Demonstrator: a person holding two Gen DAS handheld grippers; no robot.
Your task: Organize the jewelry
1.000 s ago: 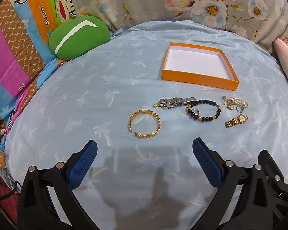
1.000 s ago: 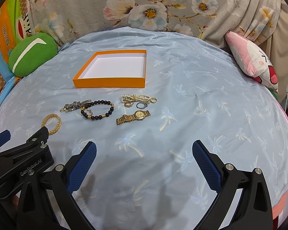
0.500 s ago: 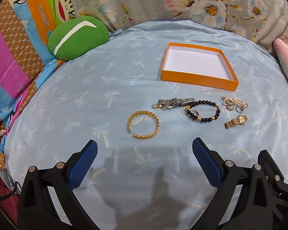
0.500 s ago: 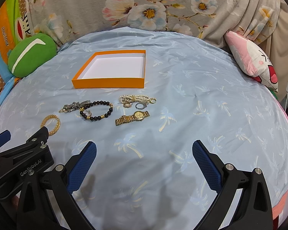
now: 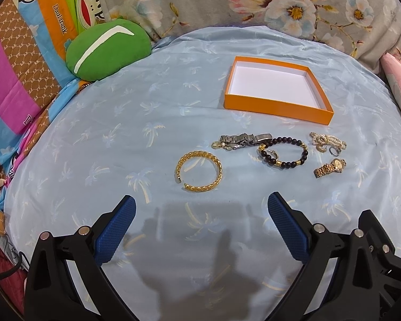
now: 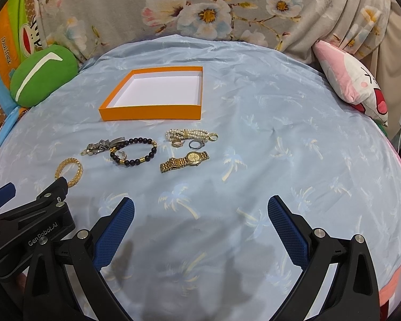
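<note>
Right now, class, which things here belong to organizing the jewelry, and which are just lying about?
Belongs to the job:
orange box
gold bangle
silver watch
black bead bracelet
pearl bracelet
gold watch

Just lying about:
green cushion
pink cushion

The right gripper (image 6: 200, 208) is held with jaws wide apart above a blue sheet (image 6: 280, 133), nothing between them. The left gripper (image 6: 26, 198) is seen at the near left edge; its jaw state cannot be determined. An orange box (image 6: 149, 112), its white floor bare, is placed at the far centre. Nearer, a silver watch (image 6: 101, 145), bead bracelet (image 6: 135, 152), pearl bracelet (image 6: 189, 134) and gold watch (image 6: 184, 160) are laid in a loose row. A gold bangle (image 6: 69, 171) lies just beyond the left gripper.
</note>
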